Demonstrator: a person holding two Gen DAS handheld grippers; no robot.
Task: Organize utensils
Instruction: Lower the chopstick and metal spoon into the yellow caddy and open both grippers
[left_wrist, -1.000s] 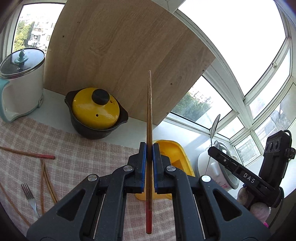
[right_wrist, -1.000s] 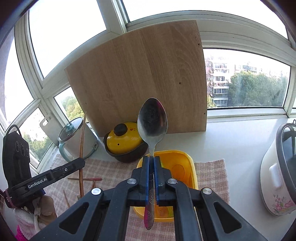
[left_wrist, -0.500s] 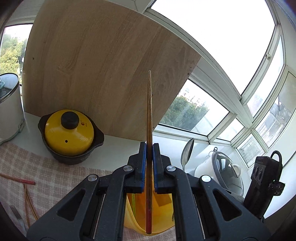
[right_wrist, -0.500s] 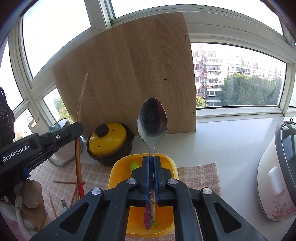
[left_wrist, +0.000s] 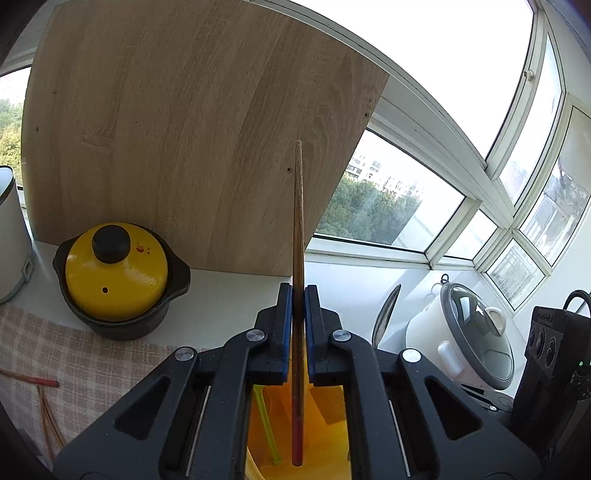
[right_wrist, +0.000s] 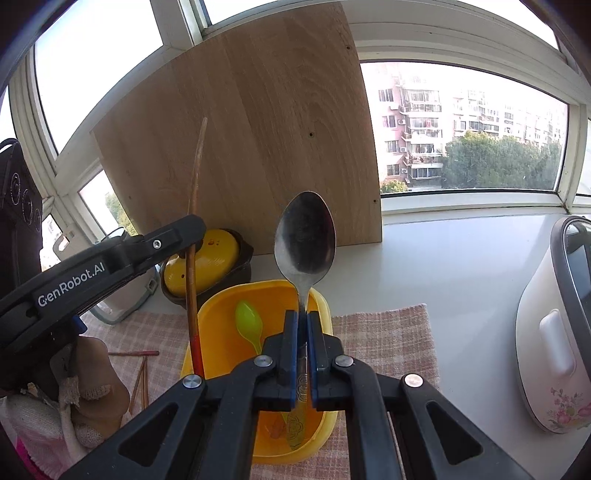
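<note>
My left gripper (left_wrist: 298, 291) is shut on a wooden chopstick (left_wrist: 297, 229) with a red lower end, held upright over the yellow plastic tub (left_wrist: 328, 439). From the right wrist view that chopstick (right_wrist: 192, 258) reaches down just inside the left rim of the tub (right_wrist: 221, 299). My right gripper (right_wrist: 302, 314) is shut on the handle of a metal spoon (right_wrist: 305, 236), bowl up, above the tub. A green plastic spoon (right_wrist: 249, 321) lies inside the tub. Loose chopsticks (right_wrist: 138, 353) rest on the checked cloth (right_wrist: 384, 332) to the left.
A wooden board (right_wrist: 258, 147) leans on the window behind. A black pot with a yellow lid (left_wrist: 116, 273) stands left of the tub, a white kettle (left_wrist: 11, 236) beyond it. A white rice cooker (right_wrist: 554, 369) is on the right. A person's gloved hand (right_wrist: 88, 398) holds the left gripper.
My left gripper carried the chopstick rightward until it stands over the yellow tub. The right gripper sank a little toward the tub with the spoon. Both stayed shut.
</note>
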